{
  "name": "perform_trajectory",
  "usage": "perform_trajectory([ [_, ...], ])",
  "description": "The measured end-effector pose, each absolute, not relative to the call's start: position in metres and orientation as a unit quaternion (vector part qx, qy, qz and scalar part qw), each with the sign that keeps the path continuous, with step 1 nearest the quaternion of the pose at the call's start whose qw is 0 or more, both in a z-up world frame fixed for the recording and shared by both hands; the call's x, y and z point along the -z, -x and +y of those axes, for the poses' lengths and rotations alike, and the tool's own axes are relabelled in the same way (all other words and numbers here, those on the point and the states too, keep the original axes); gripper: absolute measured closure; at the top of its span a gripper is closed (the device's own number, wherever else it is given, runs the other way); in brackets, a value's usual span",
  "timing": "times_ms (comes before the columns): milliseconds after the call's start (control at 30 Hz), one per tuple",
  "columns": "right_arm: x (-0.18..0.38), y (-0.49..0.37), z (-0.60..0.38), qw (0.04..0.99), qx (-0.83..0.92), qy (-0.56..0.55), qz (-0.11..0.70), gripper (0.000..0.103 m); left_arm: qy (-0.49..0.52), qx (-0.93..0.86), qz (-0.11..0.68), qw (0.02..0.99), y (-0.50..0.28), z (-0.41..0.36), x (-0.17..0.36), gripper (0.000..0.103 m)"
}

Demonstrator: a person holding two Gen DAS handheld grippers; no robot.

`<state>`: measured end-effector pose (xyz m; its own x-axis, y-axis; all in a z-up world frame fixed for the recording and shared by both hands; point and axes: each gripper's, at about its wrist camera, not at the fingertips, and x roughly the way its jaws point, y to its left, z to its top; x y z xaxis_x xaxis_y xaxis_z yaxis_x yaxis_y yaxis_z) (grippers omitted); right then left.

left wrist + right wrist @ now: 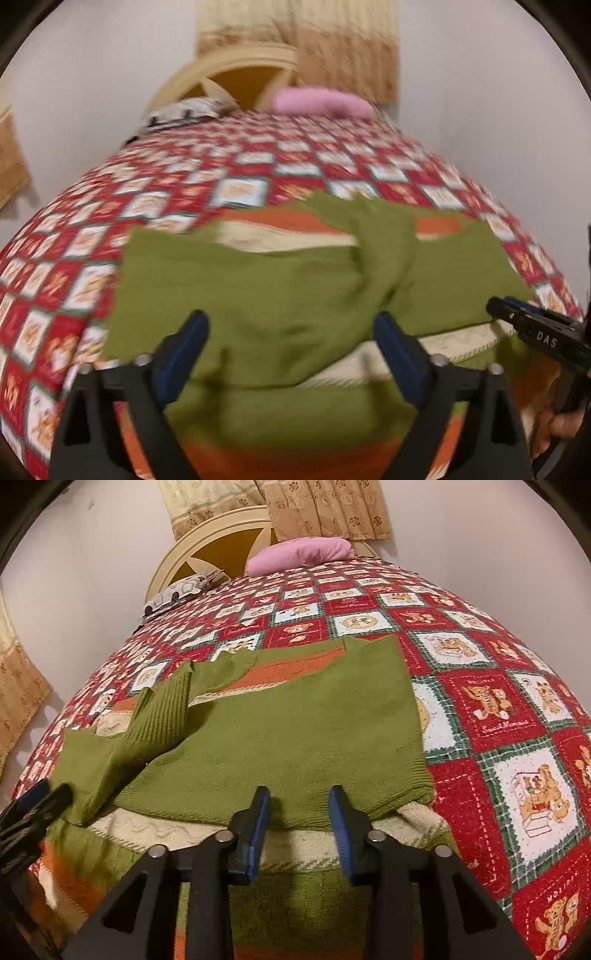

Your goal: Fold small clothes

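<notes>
Left wrist view: the left gripper (291, 354) is hovering over the green sweater (258, 288) with jaws spread wide, nothing between them; the sweater is lying on the patchwork bedspread (147, 184). Right wrist view: the right gripper (300, 823) is hanging parted and empty over the sweater's (295, 731) near hem, the pink pillow (299, 554) lying well beyond.

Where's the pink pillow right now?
The pink pillow lies at the far end of the bed, against the headboard, right of the patterned pillow.
</notes>
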<state>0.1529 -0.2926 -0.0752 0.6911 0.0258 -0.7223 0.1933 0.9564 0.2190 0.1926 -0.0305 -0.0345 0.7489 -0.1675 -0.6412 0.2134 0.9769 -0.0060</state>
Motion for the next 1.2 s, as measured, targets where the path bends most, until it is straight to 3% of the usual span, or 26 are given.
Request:
perform_trajectory([
  [233,0.050,-0.160,-0.273,0.907,0.038,-0.150,0.390,0.057,0.065,-0.006,0.361,0.930,-0.201,0.054,0.058,0.006],
  [267,0.044,-0.160,-0.269,0.909,0.025,-0.165,0.383,0.054,0.093,-0.008,0.368,0.925,-0.203,0.062,0.062,0.006],
  [367,0.024,-0.176,-0.237,0.912,-0.017,-0.181,0.368,0.030,0.159,-0.038,0.374,0.913,-0.205,0.083,0.071,0.006],
  [600,0.036,-0.253,-0.140,0.898,0.001,-0.050,0.436,0.029,0.194,-0.045,0.383,0.902,-0.206,0.089,0.082,0.006],
  [633,0.042,-0.258,-0.136,0.894,0.001,-0.042,0.445,0.030,0.190,-0.046,0.385,0.902,-0.207,0.087,0.082,0.006],
  [667,0.048,-0.263,-0.131,0.892,0.009,-0.028,0.450,0.048,0.190,-0.046,0.386,0.902,-0.206,0.088,0.082,0.005],
  [700,0.050,-0.264,-0.131,0.894,0.016,-0.016,0.448,0.084,0.192,-0.044,0.385,0.902,-0.205,0.091,0.082,0.004],
  [733,0.049,-0.263,-0.133,0.894,0.016,-0.011,0.448,0.095,0.195,-0.041,0.384,0.902,-0.205,0.092,0.082,0.004],
  [1033,0.000,-0.190,-0.220,0.937,-0.023,-0.141,0.318,0.095,0.202,-0.036,0.383,0.901,-0.207,0.093,0.082,0.002],
  [1200,0.031,-0.170,-0.271,0.926,0.053,-0.137,0.347,0.095,0.198,-0.037,0.384,0.901,-0.208,0.093,0.082,0.002],
])
